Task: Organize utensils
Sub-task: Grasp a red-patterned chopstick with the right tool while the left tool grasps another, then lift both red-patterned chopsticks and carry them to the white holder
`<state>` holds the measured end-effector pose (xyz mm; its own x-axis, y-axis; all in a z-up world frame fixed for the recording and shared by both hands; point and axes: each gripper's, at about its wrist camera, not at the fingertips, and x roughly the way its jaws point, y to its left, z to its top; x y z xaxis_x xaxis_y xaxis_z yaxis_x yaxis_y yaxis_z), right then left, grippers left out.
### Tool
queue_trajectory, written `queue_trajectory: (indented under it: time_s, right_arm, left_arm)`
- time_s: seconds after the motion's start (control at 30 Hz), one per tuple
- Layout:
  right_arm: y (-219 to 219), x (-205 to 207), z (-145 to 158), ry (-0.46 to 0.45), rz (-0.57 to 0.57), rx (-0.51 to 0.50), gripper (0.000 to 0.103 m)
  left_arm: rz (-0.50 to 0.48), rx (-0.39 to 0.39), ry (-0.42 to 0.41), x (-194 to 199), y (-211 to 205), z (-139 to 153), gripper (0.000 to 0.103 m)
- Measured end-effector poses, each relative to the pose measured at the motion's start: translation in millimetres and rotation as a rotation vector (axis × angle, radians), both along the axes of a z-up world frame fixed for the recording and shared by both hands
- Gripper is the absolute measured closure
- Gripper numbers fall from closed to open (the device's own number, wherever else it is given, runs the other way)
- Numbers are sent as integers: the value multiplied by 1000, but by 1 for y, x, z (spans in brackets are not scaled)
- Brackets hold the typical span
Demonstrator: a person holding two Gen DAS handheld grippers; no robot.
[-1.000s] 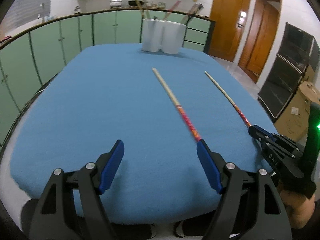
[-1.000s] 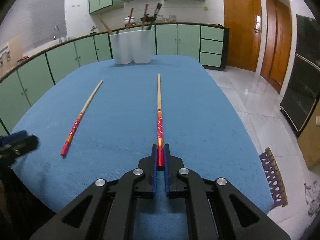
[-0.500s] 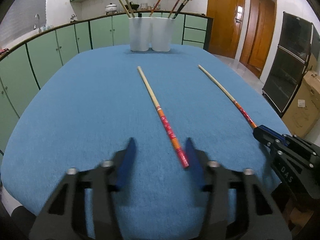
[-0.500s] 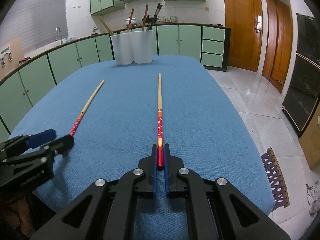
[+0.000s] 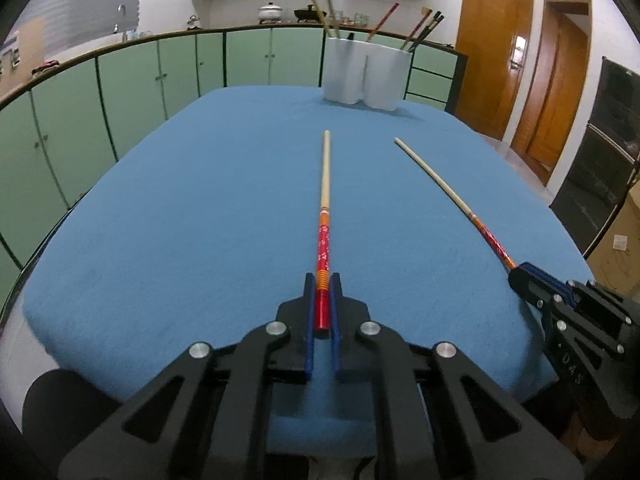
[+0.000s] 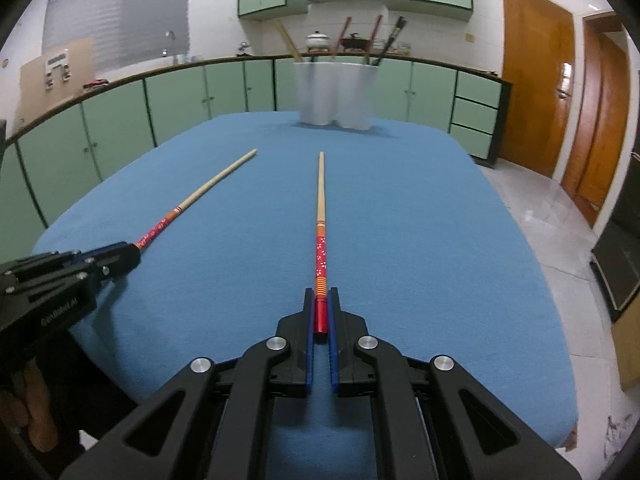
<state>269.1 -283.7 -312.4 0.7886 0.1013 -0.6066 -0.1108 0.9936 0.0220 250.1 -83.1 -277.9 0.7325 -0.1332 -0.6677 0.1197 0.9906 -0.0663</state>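
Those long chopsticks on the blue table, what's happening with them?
A person is tidying up with a claw in each hand. The left claw has just closed on the red end of one chopstick, and the right claw is shut on the other chopstick. Both chopsticks point toward the white utensil holder at the far end of the blue table, which already has chopsticks in it.
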Motion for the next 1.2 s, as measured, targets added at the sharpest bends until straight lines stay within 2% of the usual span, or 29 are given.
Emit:
queue_trajectory:
  time_s: [0.07, 0.1, 0.23, 0.3, 0.37, 0.47, 0.57, 0.77, 0.9, 0.97, 1.03, 1.1, 1.2]
  right_arm:
    - [2, -3, 1, 0, 2, 8, 95]
    - [3, -5, 1, 1, 5, 10, 93]
    - [5, -10, 2, 6, 8, 15, 90]
    - [8, -10, 2, 7, 17, 10, 90]
    - [10, -10, 2, 6, 21, 3, 91]
    - [10, -11, 5, 11, 24, 16, 96]
    - [10, -19, 18, -6, 23, 33, 96]
    - [0, -41, 63, -39, -7, 117, 96]
    - [-1, -47, 96, -68, 6, 109, 96]
    - [0, -47, 103, -74, 13, 94, 96]
    - [2, -44, 92, -63, 34, 88, 95]
    - [7, -40, 72, -36, 31, 80, 89]
    - [14, -35, 26, 17, 12, 36, 88]
  left_arm:
    - [-12, 8, 4, -3, 3, 2, 93]
    - [-18, 15, 4, -4, 4, 2, 88]
    - [-74, 14, -4, -5, 6, 1, 86]
    - [-96, 2, -9, -4, 7, 1, 88]
    - [-108, 1, -12, -3, 7, 0, 97]
    - [-108, -30, -21, -5, 11, 7, 98]
    - [-108, -50, -43, -11, 15, 20, 98]
    - [-70, -92, -58, -22, 30, 59, 98]
    - [-65, -91, -87, -25, 37, 91, 98]
    - [-64, -98, -108, -26, 39, 102, 98]
    - [-59, -94, -134, -28, 40, 108, 98]
    - [-53, -101, -128, -28, 41, 103, 98]
    - [-59, -99, -101, -29, 38, 88, 98]
